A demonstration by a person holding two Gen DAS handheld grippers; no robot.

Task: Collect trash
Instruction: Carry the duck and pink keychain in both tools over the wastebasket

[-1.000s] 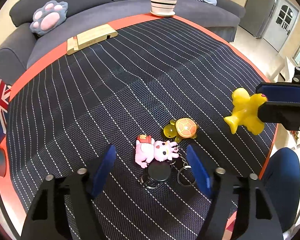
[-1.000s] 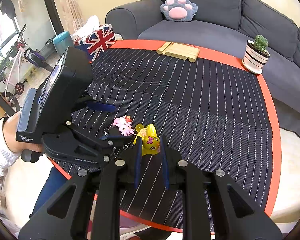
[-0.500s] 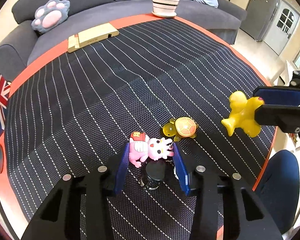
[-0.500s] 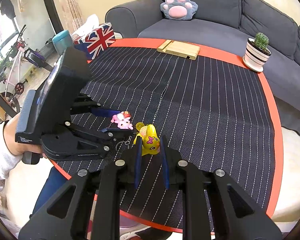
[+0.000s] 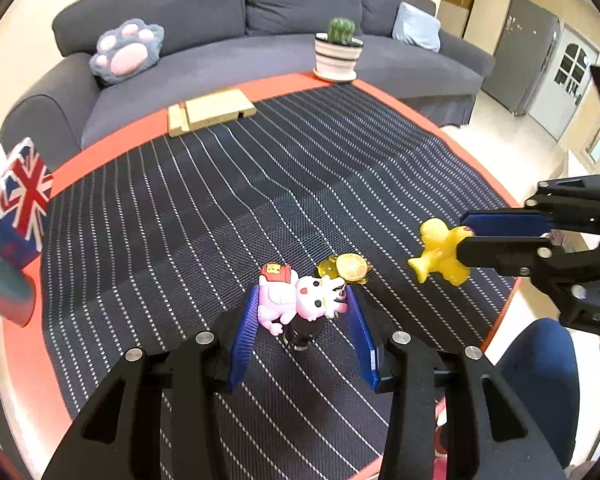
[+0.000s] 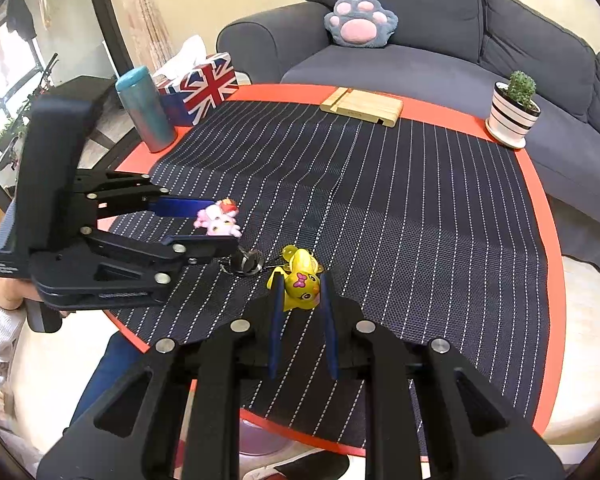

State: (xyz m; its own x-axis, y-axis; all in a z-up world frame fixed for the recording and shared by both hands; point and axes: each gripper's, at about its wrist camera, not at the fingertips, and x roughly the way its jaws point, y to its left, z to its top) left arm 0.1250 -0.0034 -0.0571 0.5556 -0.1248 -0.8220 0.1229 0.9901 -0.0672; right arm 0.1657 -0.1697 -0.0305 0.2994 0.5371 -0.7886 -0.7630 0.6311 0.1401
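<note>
Since closing, left gripper (image 5: 300,312) lifts pink toy (image 5: 300,300); right gripper (image 6: 300,300) clamps yellow duck (image 6: 300,284). Raise slowly; keyring dangles.

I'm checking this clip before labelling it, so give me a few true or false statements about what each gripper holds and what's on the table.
1. The left gripper is shut on the pink toy. True.
2. The right gripper is empty. False: it is shut on the yellow duck.
3. The turtle is between the left jaws. False: it lies on the mat, beyond them.
4. A cactus pot stands at the table's edge. True.
5. The tissue box sits on the sofa. False: it is on the table beside the blue bottle.
</note>
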